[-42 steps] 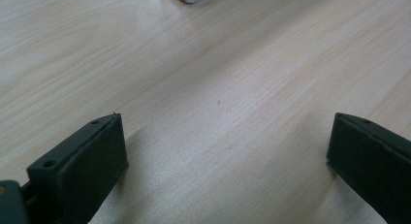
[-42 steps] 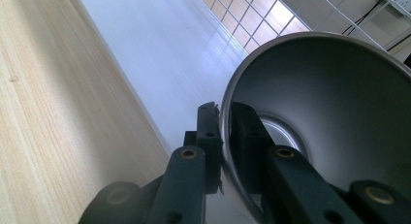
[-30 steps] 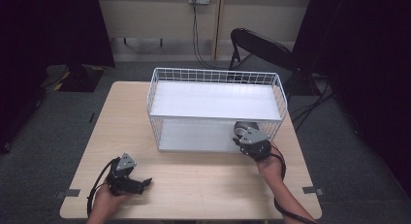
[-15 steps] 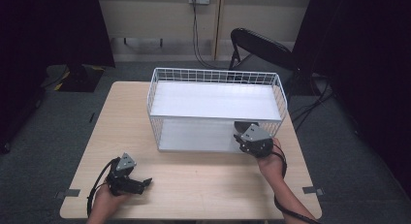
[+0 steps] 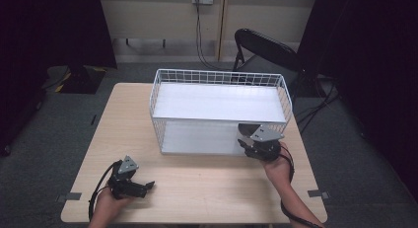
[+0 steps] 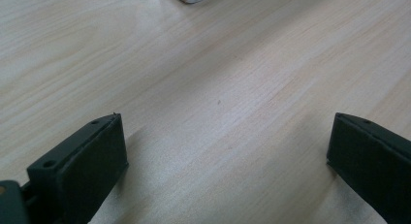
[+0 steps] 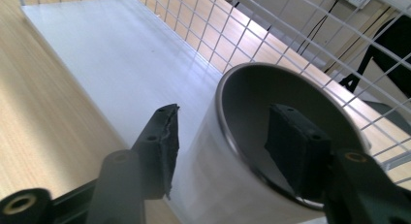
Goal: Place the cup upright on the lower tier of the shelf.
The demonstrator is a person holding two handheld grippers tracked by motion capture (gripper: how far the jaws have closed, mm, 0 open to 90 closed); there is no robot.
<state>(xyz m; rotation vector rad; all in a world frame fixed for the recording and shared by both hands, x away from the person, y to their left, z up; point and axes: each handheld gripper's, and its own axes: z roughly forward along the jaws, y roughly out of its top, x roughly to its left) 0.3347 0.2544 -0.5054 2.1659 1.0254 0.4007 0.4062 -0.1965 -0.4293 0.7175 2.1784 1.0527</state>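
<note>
A metal cup (image 7: 252, 93) stands at the right end of the lower white shelf (image 7: 121, 64) of a white wire rack (image 5: 217, 120). My right gripper (image 7: 228, 124) is open across the cup's near wall, with one jaw outside it and the other inside the cup. Neither pad presses the wall. In the high view the right gripper (image 5: 252, 140) sits at the rack's front right corner, and the cup (image 5: 245, 131) peeks out under its grey plate. My left gripper (image 5: 147, 187) lies low over the table's front left, open, with bare wood between its jaws (image 6: 225, 132).
The rack's upper shelf (image 5: 219, 102) is bare, and wire mesh (image 7: 271, 35) closes the space behind the cup. The wooden table (image 5: 207, 188) stretches between my hands. A black folding chair (image 5: 266, 48) stands behind the table.
My right gripper has edged slightly right at the rack's front corner. The left gripper has not moved.
</note>
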